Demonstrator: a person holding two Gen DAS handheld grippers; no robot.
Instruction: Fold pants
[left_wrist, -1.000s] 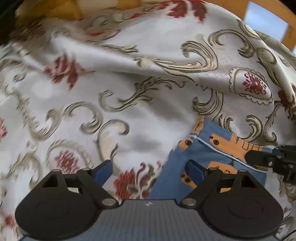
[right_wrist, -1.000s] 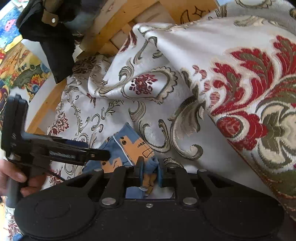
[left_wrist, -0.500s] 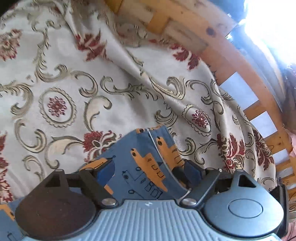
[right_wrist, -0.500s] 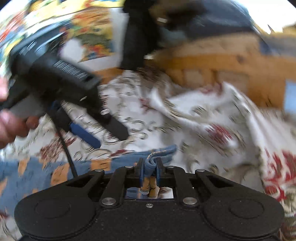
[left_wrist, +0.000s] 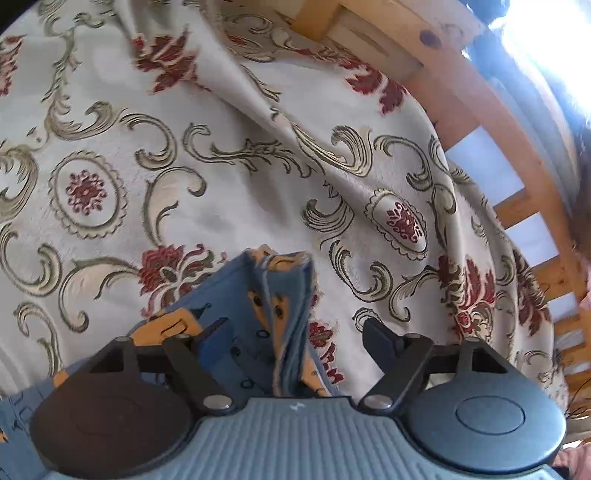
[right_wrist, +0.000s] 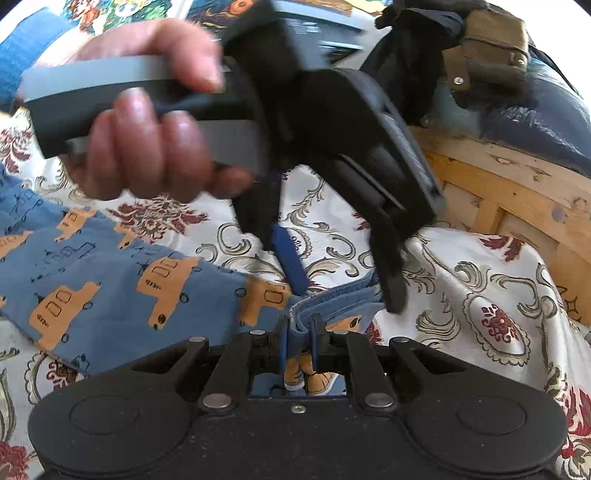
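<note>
The blue pants (right_wrist: 99, 280), printed with orange trucks, lie spread to the left on a floral bedspread (right_wrist: 480, 280). My right gripper (right_wrist: 297, 328) is shut on a bunched hem of the pants. A hand (right_wrist: 147, 147) holds my left gripper (right_wrist: 343, 284) just above that hem, its fingers pointing down on either side of the cloth. In the left wrist view the left gripper (left_wrist: 295, 332) is open, and a raised fold of the pants (left_wrist: 284, 295) stands between its fingers without being pinched.
A wooden bed rail (left_wrist: 491, 103) with slats curves along the right edge of the bedspread (left_wrist: 221, 166). In the right wrist view a dark jacket (right_wrist: 498, 74) is draped over the wooden frame (right_wrist: 517, 184) behind the bedspread.
The left gripper has moved from the bare bedspread over to the pants hem and now straddles it, close to the right gripper. The right gripper swung round and kept its hold.
</note>
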